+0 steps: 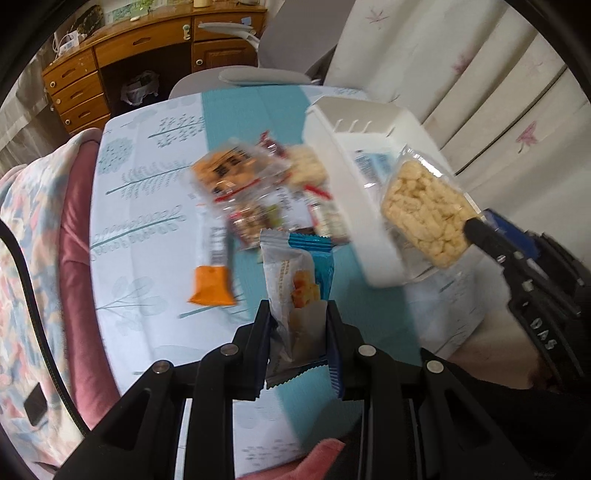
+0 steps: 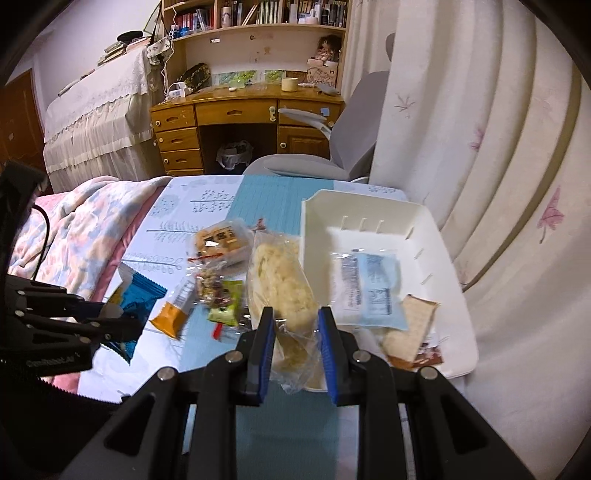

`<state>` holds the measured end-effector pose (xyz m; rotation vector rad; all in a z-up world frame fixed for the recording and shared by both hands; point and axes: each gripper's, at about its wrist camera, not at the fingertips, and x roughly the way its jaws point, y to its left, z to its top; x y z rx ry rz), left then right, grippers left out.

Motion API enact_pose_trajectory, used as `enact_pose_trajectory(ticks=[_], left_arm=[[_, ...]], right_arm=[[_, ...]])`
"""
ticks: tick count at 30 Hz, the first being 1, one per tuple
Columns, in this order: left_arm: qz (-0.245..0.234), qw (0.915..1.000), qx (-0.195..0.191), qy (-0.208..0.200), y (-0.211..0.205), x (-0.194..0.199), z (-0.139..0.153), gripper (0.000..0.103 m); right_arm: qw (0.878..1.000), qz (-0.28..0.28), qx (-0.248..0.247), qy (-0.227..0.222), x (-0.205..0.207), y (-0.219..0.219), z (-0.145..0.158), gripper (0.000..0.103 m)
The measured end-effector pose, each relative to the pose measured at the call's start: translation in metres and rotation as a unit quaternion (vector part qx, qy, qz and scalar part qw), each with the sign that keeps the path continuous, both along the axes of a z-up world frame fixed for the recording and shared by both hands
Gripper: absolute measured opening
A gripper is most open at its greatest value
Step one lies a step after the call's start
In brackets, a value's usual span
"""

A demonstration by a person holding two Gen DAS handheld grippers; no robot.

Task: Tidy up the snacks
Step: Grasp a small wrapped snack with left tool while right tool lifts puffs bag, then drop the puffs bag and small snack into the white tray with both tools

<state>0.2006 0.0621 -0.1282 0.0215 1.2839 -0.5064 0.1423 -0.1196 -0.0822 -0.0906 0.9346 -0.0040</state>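
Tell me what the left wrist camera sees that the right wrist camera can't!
Only the left wrist view shows a black phone lying on the blanket. Only the right wrist view shows the bookshelf and a brown packet inside the white bin. Both show the blue-and-white snack packet in the left gripper, the clear rice-puff bag in the right gripper, and the orange-tipped packet.

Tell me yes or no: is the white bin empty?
No. In the right wrist view the white bin already holds a clear packet with a blue label and other snacks.
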Motion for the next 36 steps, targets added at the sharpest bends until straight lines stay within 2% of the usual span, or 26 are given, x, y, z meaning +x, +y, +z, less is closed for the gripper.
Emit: enact_pose_trajectory(ticks=[9,23,28,34,36], left_arm=[[0.016,0.9992,-0.030,-0.019,-0.062,-0.006,0.028,0.025],[0.036,0.9975,-0.054,-0.028,-0.161,0.000,0.020,0.025],[0.032,0.9974,-0.057,-0.030,-0.187,0.004,0.015,0.025],[0.020,0.9978,-0.047,-0.042,-0.213,0.008,0.016,0.025],[0.022,0.9979,-0.041,-0.044,-0.217,0.008,0.016,0.031]], right_arm=[[1.000,0.022,0.008,-0.008,-0.005,-0.060,0.012,0.023],[0.998,0.064,0.004,0.004,0.007,-0.133,0.006,0.024],[0.998,0.059,0.006,0.017,0.011,-0.156,-0.003,0.024],[0.998,0.028,0.037,0.035,0.018,-0.179,-0.011,0.024],[0.998,0.020,0.052,0.041,0.020,-0.185,-0.013,0.026]])
